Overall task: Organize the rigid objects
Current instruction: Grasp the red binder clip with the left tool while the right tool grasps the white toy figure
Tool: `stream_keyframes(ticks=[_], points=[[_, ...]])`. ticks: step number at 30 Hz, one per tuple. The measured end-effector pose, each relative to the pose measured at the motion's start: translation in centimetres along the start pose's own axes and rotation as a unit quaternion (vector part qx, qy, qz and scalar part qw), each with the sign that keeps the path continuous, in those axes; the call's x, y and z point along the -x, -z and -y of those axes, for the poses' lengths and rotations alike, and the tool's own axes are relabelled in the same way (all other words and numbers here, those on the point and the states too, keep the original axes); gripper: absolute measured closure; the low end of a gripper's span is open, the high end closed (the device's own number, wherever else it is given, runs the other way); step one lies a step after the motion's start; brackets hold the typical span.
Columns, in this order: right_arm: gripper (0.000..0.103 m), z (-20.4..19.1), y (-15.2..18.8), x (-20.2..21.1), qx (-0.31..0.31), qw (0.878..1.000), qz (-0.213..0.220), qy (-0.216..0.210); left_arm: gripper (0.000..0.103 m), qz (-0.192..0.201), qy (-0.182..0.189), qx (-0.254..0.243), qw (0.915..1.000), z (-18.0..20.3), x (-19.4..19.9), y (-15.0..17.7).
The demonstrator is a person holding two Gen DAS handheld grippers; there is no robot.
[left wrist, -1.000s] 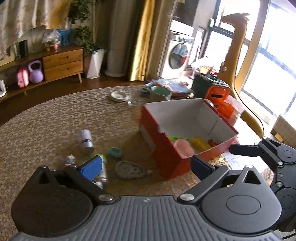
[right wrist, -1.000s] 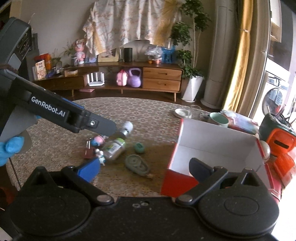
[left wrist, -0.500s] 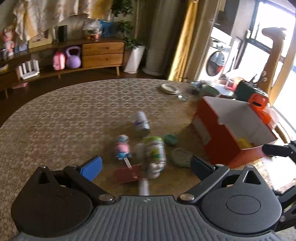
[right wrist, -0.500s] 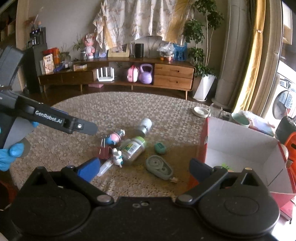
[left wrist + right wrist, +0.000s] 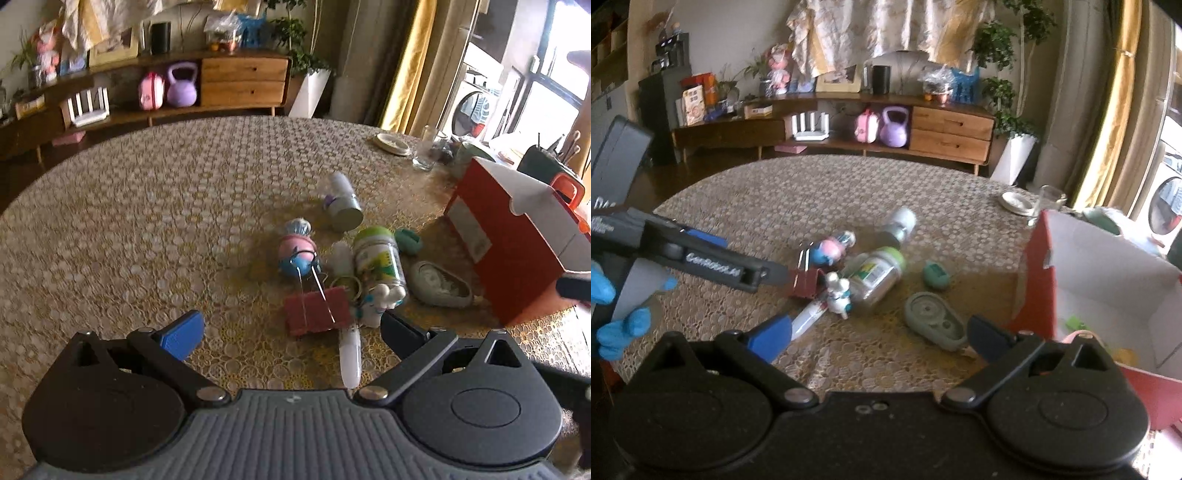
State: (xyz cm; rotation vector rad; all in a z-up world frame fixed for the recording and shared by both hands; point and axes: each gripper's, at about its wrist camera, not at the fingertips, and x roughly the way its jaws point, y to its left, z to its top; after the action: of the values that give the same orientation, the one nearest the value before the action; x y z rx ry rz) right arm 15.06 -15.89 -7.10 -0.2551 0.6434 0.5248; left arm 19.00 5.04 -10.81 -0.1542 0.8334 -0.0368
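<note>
Red binder clip (image 5: 317,311) between wide-open left gripper (image 5: 291,332); pick step, next lower and close. Right gripper (image 5: 879,334) wide, empty.

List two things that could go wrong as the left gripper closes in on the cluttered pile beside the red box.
1. The left gripper is open over the red binder clip, whose wire handles rest on the pink-and-blue figurine; lifting the clip may drag the figurine.
2. The green-capped bottle lies on its side, close against the small white figure and the white pen. A nudge could roll it and scatter the pile away from the red box.
</note>
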Motion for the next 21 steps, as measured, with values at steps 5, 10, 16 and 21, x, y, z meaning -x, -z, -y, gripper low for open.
stream_keyframes(ticks=[5, 10, 16, 21], points=[[0.008, -0.6, 0.3, -1.9, 0.004, 1.0, -0.009, -0.001, 0.0, -0.014, 0.008, 0.005, 0.9999, -0.3, -1.9, 0.2], [0.022, -0.9, 0.5, -3.7, -0.004, 1.0, -0.017, -0.003, 0.0, -0.019, 0.015, 0.008, 0.9997, 0.0, -3.2, 0.4], [0.03, -2.0, 0.5, -5.8, 0.002, 1.0, -0.026, -0.006, 0.0, -0.025, 0.014, 0.031, 0.9991, -0.1, -4.3, -0.1], [0.044, -3.2, 0.4, -6.8, 0.015, 1.0, -0.02, 0.0, 0.0, -0.029, 0.021, 0.045, 0.9984, -0.4, -5.2, -0.6]])
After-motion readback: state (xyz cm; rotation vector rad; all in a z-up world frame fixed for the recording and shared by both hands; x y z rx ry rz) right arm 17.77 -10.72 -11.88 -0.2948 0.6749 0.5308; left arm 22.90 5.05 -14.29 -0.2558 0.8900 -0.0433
